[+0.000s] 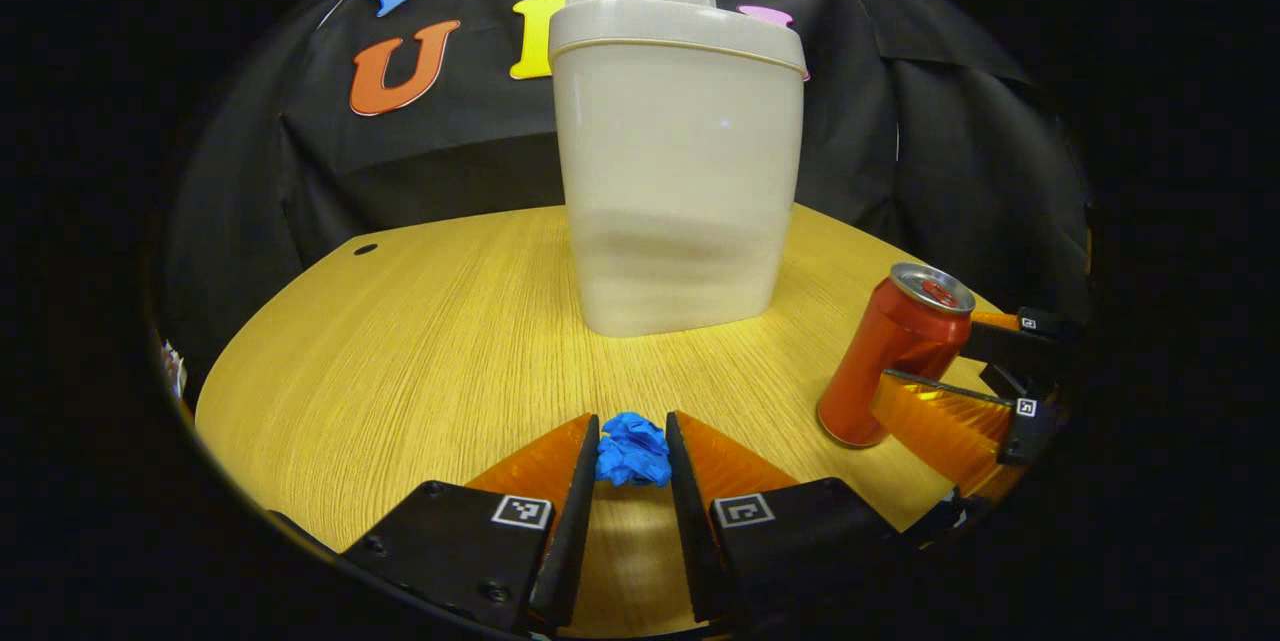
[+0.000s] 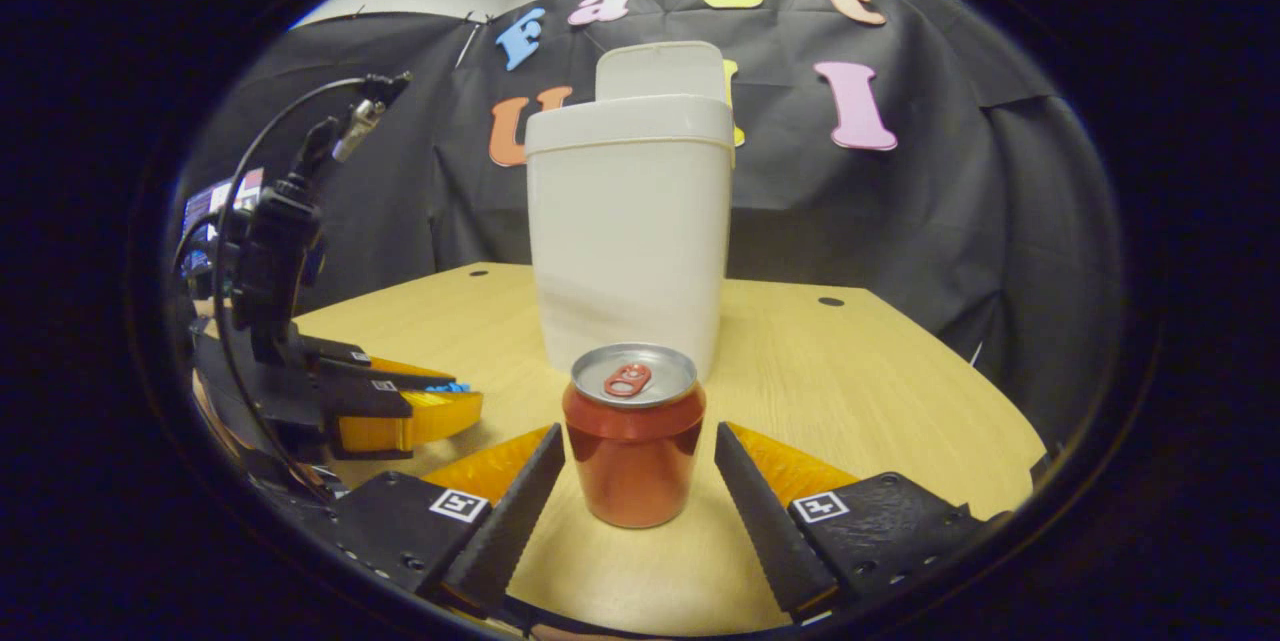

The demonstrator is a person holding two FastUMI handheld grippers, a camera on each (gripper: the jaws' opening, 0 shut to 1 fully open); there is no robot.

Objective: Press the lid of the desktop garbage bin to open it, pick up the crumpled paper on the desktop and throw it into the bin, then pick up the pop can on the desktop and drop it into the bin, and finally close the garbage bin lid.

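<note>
Tongs (image 1: 632, 441) low over wooden desktop (image 1: 420, 341)

Blue paper (image 1: 633, 449), red can (image 2: 634, 451), white bin (image 1: 677, 161)

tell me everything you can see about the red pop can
The red pop can looks like glossy metal, with a silver top and a red pull tab lying flat, so it looks unopened. It stands upright on the wooden table, in front of the white garbage bin, whose lid is raised. It sits between the right gripper's open fingers; gaps show on both sides.
</note>
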